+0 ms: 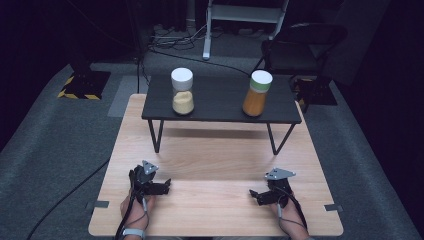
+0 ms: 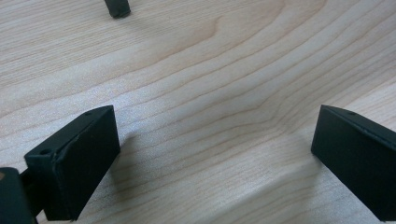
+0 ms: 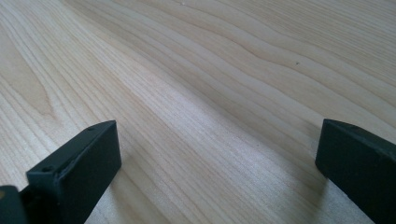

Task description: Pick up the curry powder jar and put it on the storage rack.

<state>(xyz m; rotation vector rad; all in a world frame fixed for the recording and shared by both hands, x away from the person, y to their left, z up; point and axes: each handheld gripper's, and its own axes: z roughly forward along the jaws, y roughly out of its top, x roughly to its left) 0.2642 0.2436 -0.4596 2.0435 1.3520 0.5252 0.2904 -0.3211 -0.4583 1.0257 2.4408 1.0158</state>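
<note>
On the near half of the pale wooden counter, a person's two hands rest with a black tool in each. At the person's left, the left tool lies low on the wood with its tips turned inward toward the middle, a grey three-cornered plate on top and a cable trailing back past the wrist. Across from it, well apart, the right tool sits the same way, tips also turned inward, so the two face each other over a bare stretch of board. From the left gripper view the left tool has its jaws spread wide with nothing but wood grain between them, and a dark leg foot touches the board at the top edge. From the right gripper view the right tool is likewise spread wide over bare grain, holding nothing. Farther back, a low black shelf on thin metal legs stands on the counter. Two jars stand upright on it, well apart: a white-lidded jar of pale yellow powder toward its left end, and an orange jar with a white cap and a greenish band toward its right end. Beyond the counter lie grey floor, cables and a dark chair.
</note>
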